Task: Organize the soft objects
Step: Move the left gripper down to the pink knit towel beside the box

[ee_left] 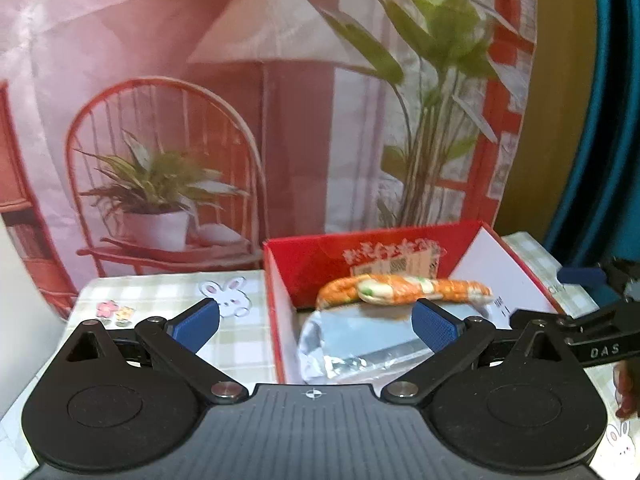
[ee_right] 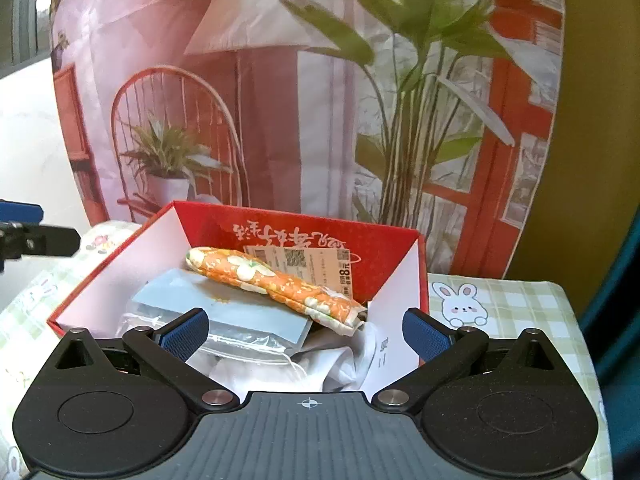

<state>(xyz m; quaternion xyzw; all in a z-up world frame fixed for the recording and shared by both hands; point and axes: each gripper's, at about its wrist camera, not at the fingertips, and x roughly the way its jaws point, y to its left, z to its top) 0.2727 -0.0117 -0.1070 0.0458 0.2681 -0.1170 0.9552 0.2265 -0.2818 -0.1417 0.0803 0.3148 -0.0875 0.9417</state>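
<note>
A folded orange cloth with white flowers (ee_left: pixel 404 289) (ee_right: pixel 272 282) lies across the top of the pile inside a red box (ee_left: pixel 308 258) (ee_right: pixel 304 232). Under it lies a clear plastic packet with a blue-grey sheet (ee_left: pixel 360 340) (ee_right: pixel 224 312), and white fabric (ee_right: pixel 344 364) fills the near right of the box. My left gripper (ee_left: pixel 316 326) stands open at the box's near side, nothing between its blue pads. My right gripper (ee_right: pixel 306 334) is open too, just short of the pile and apart from the cloth. The right gripper's arm (ee_left: pixel 592 324) shows at the left wrist view's right edge.
The box stands on a table with a green checked cloth printed with rabbits (ee_left: pixel 228 296) (ee_right: pixel 500 304). Behind hangs a printed backdrop (ee_left: pixel 240 120) (ee_right: pixel 320 100) of a chair, lamp and plants. A fingertip (ee_left: pixel 628 392) shows at the right edge. The left gripper's tip (ee_right: pixel 24 216) juts in from the left.
</note>
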